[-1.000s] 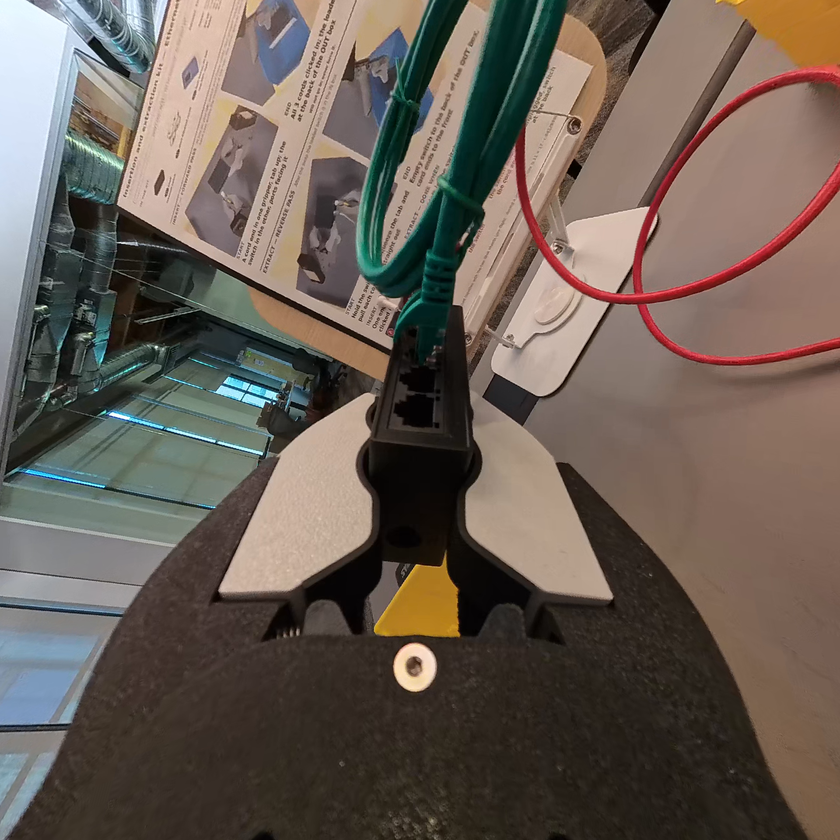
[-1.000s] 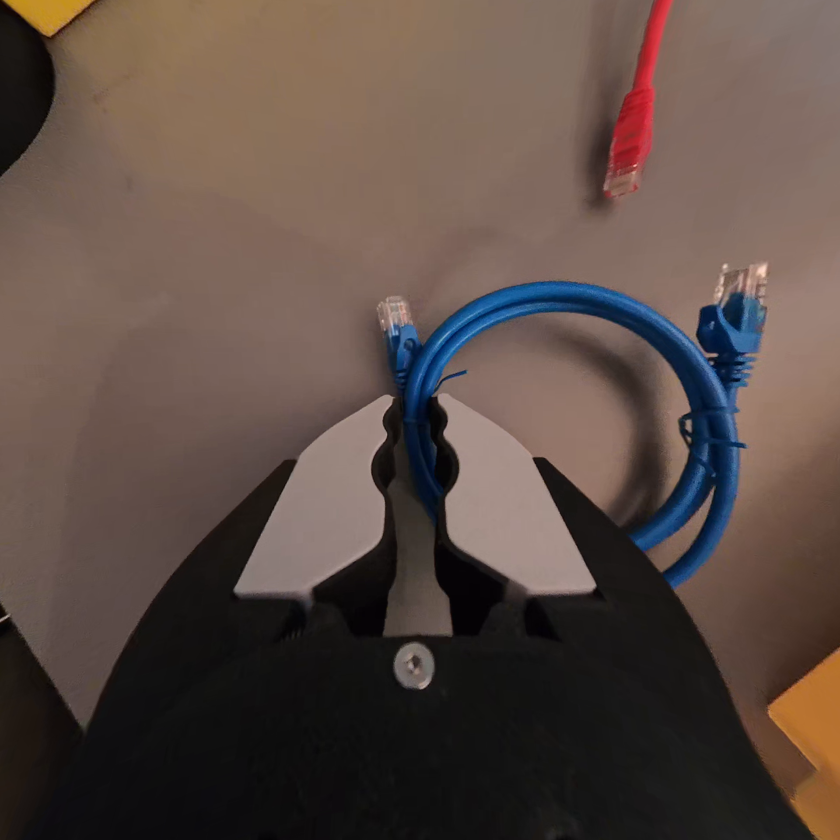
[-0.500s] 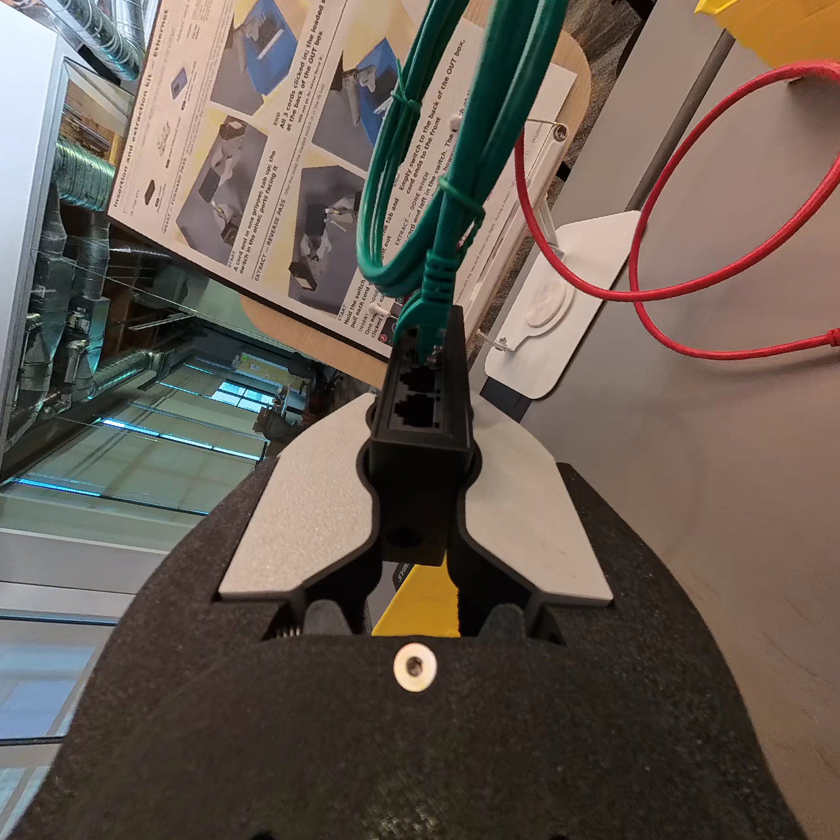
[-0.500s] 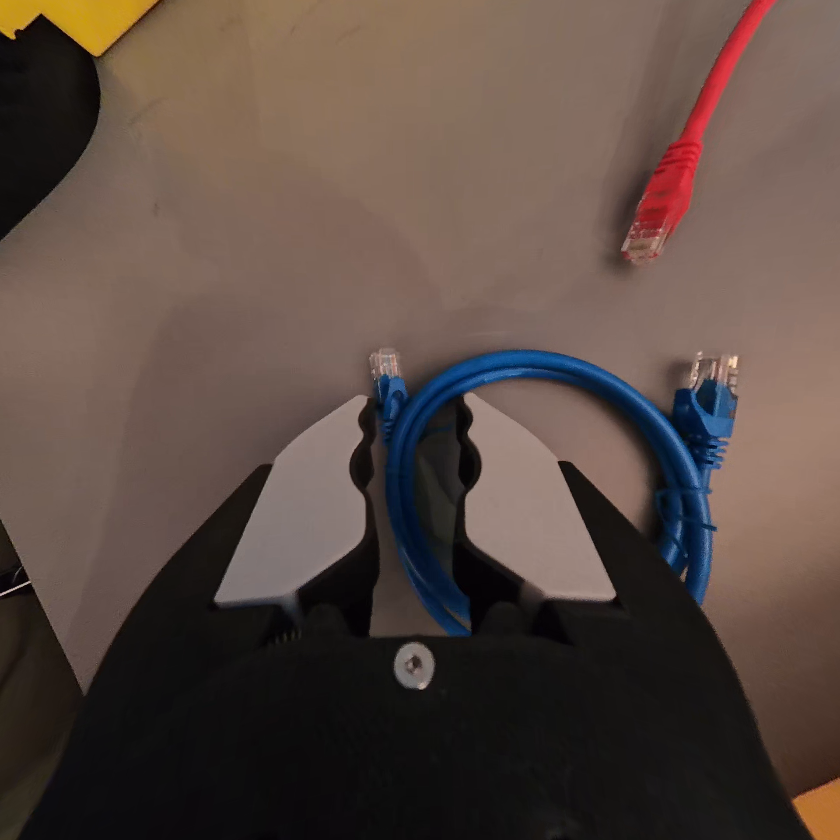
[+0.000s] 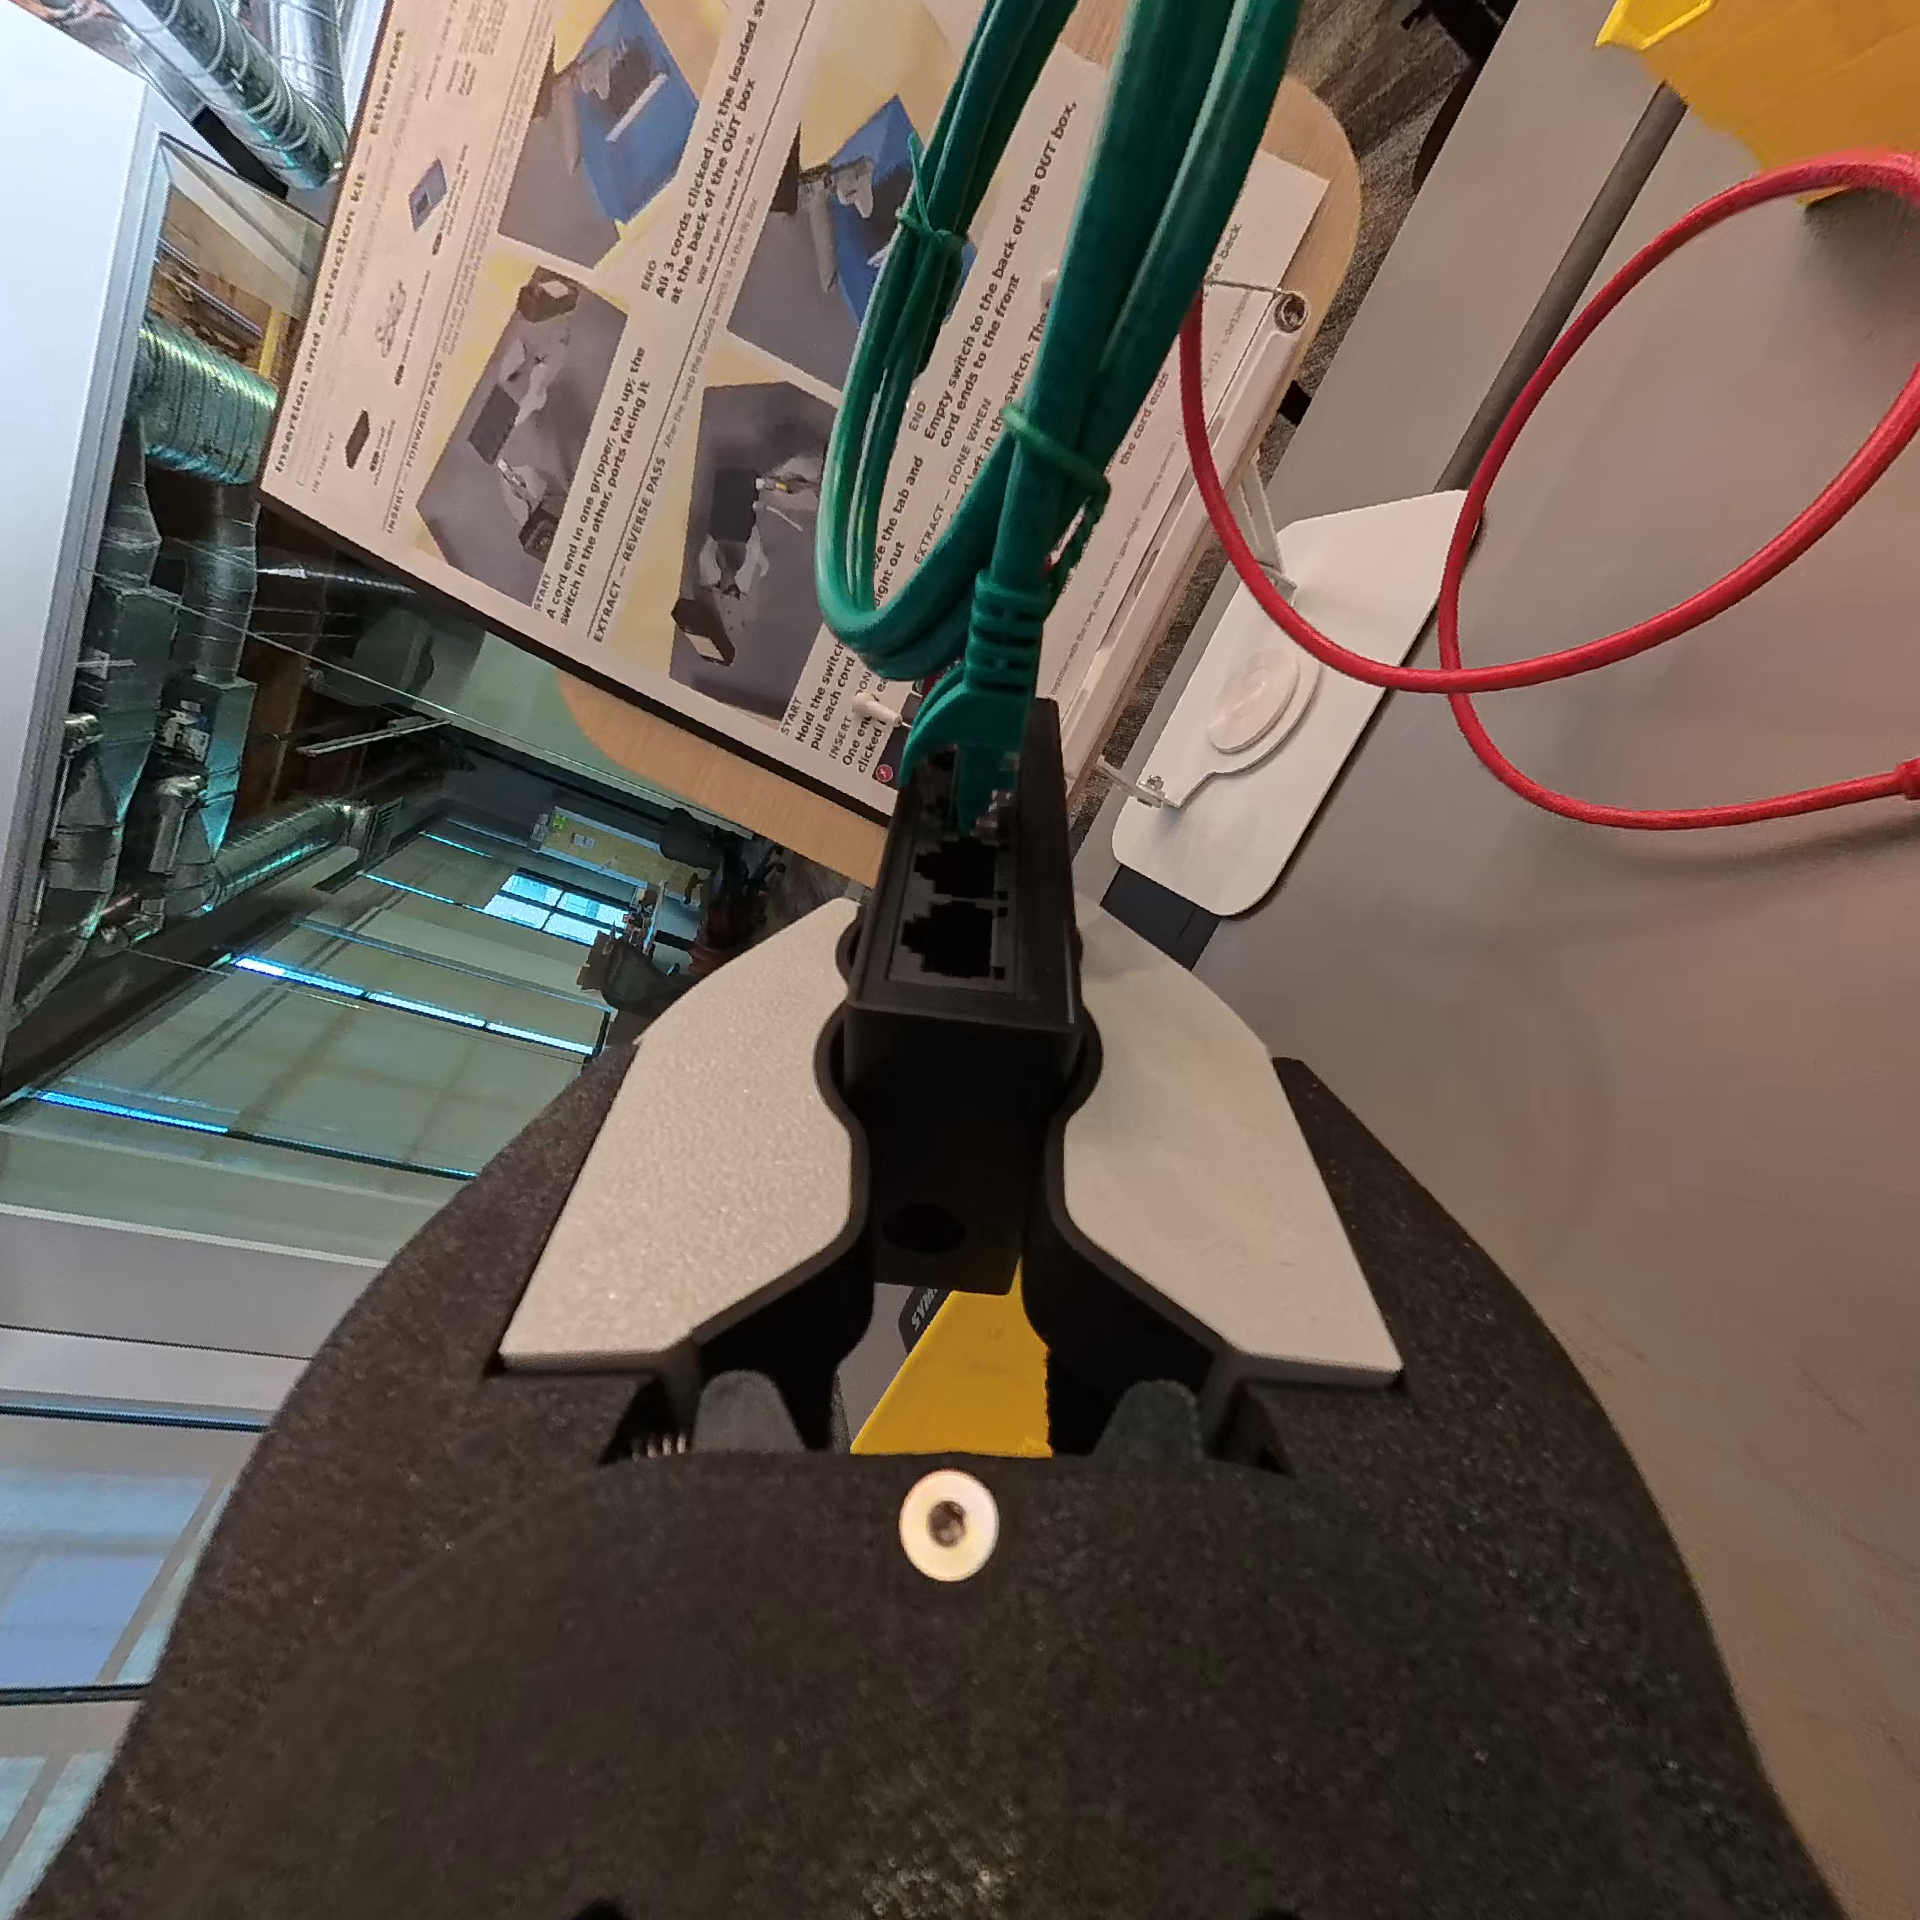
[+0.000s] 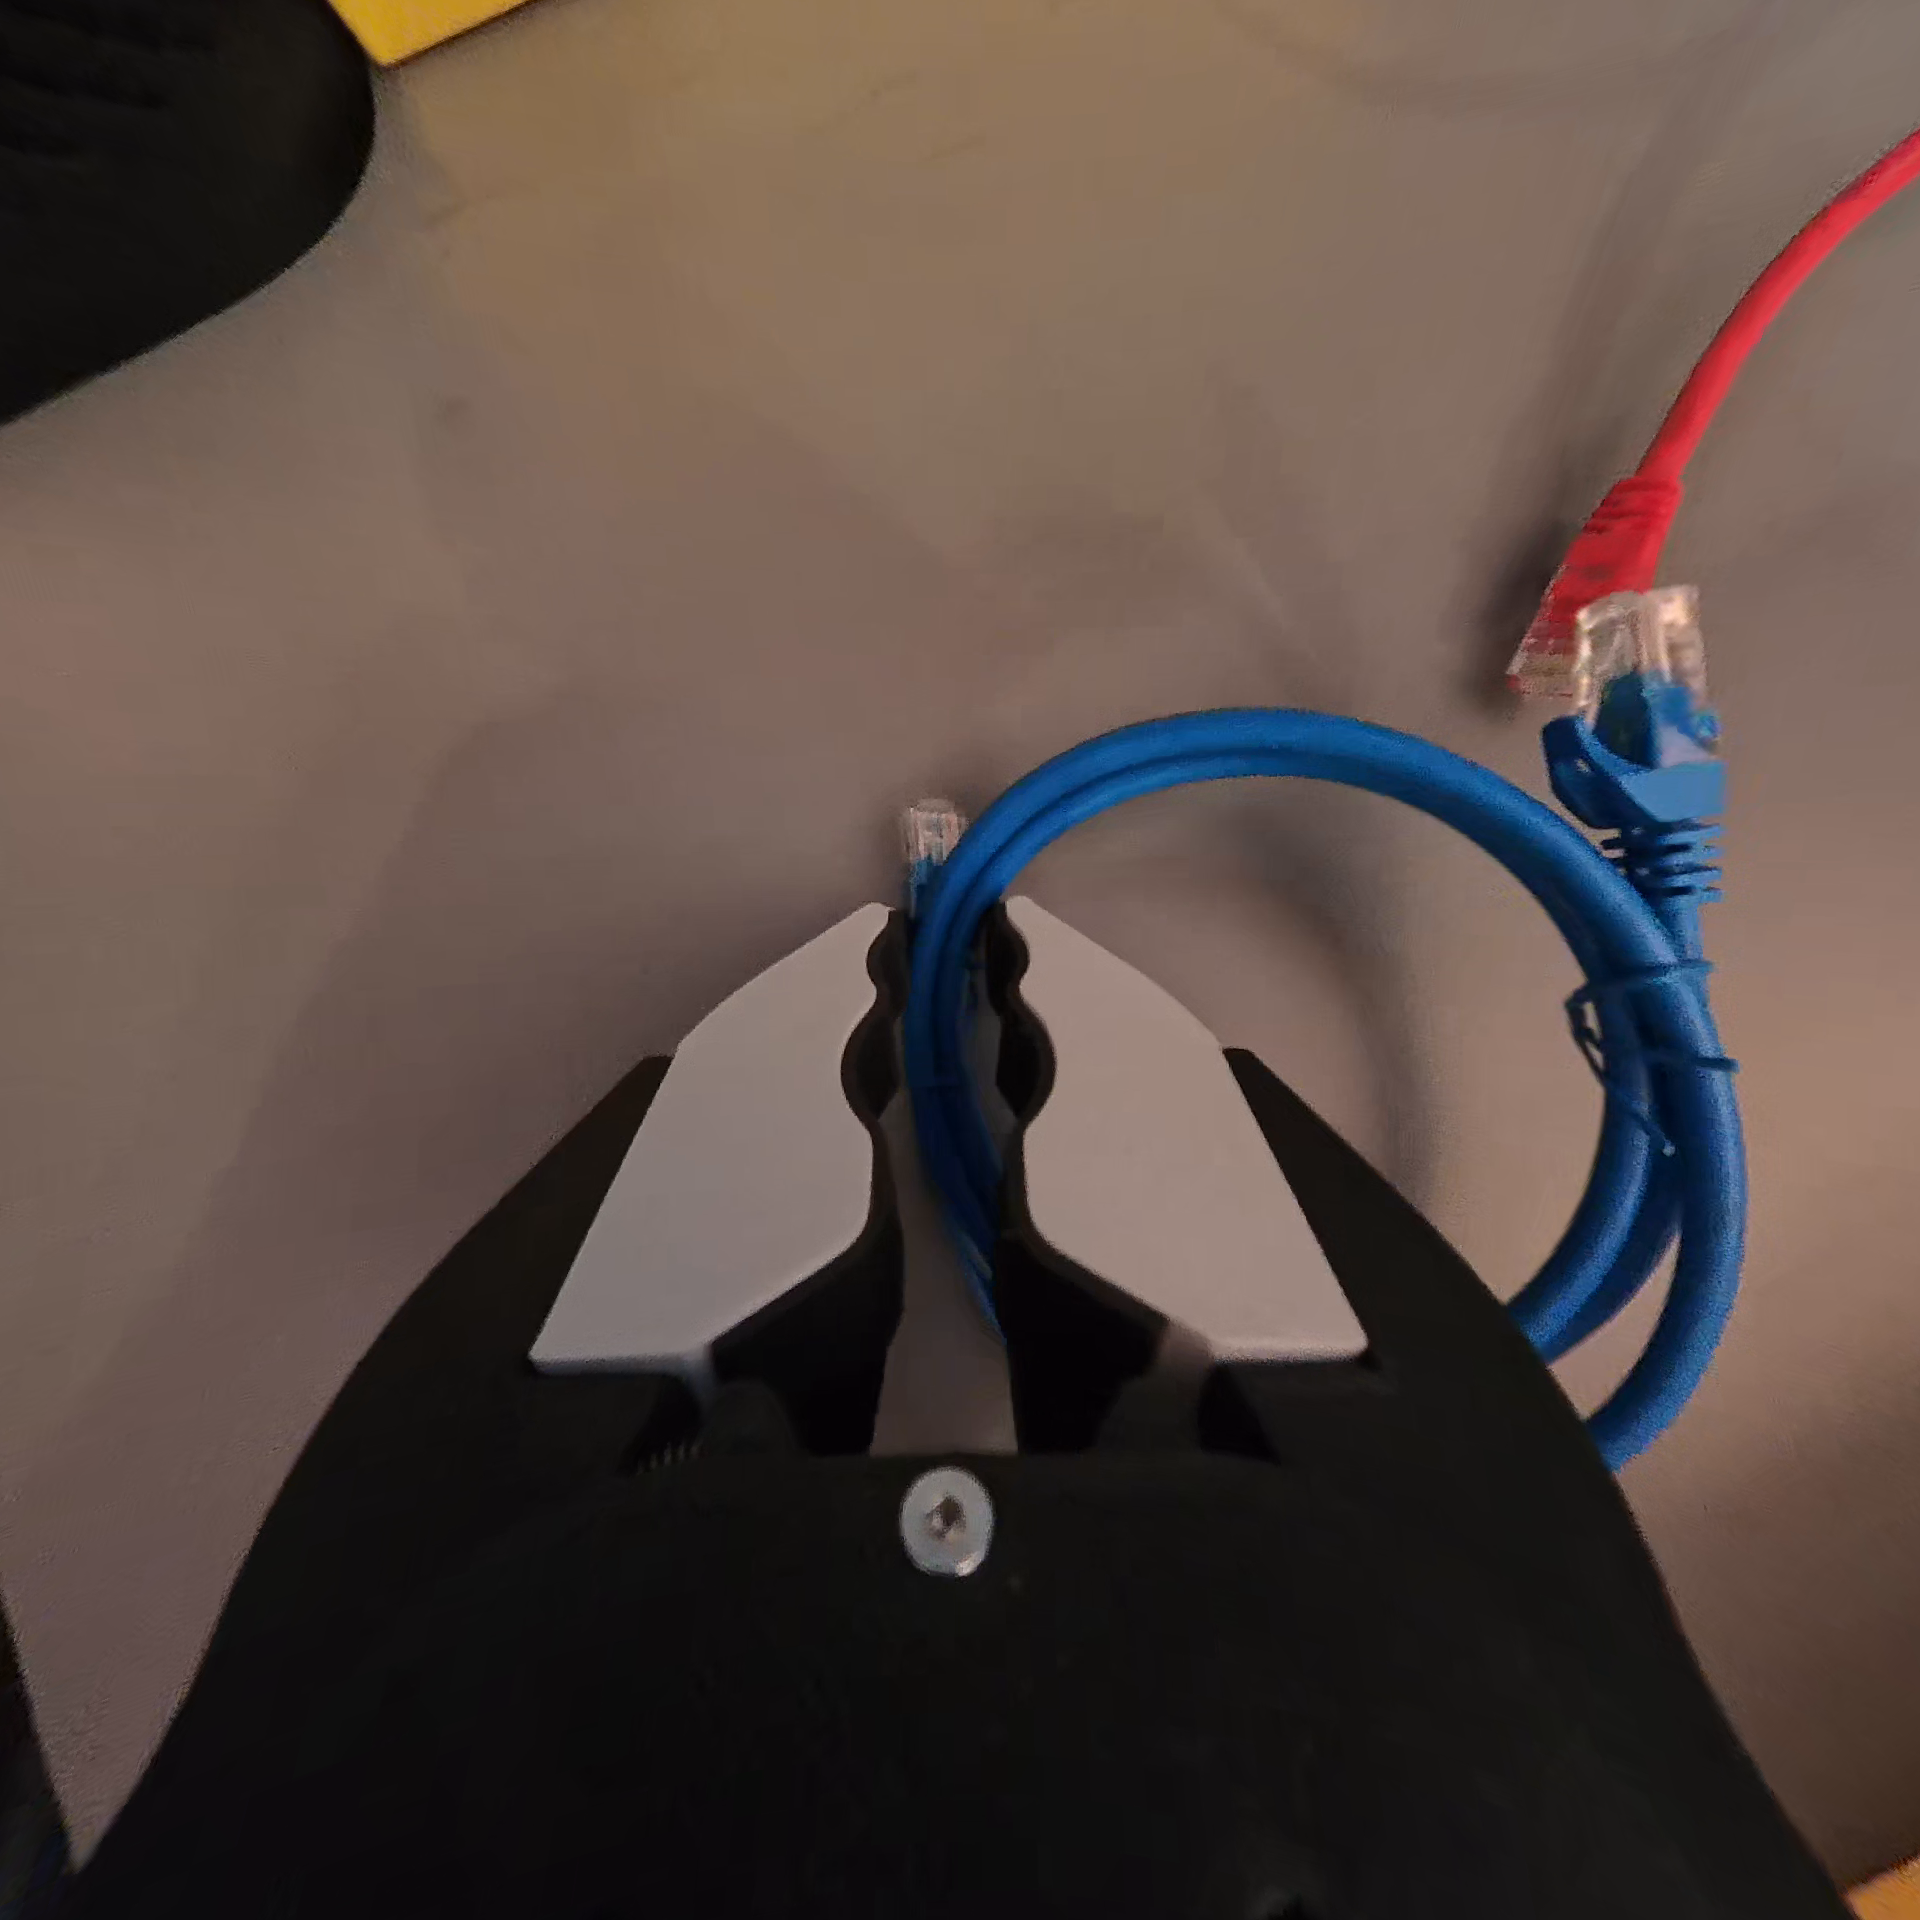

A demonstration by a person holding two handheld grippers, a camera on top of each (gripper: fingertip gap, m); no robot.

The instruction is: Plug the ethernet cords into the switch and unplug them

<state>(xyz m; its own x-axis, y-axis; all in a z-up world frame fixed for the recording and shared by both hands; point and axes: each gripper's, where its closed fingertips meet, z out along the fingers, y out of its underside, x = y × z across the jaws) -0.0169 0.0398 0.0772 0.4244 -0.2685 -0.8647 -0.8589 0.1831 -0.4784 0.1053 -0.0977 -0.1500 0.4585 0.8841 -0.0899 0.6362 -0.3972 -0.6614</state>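
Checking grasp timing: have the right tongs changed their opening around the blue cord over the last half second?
Yes. The right tongs have closed on the blue cord, with the grey table no longer visible between the tips.

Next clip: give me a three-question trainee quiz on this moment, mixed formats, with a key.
1. True or false: the left gripper holds the black switch.
2. Which cord is plugged into the switch? A) red cord B) green cord C) blue cord
3. Fill in: the right gripper has its fingers closed on the ____ cord.

Key: 1 true; 2 B; 3 blue.
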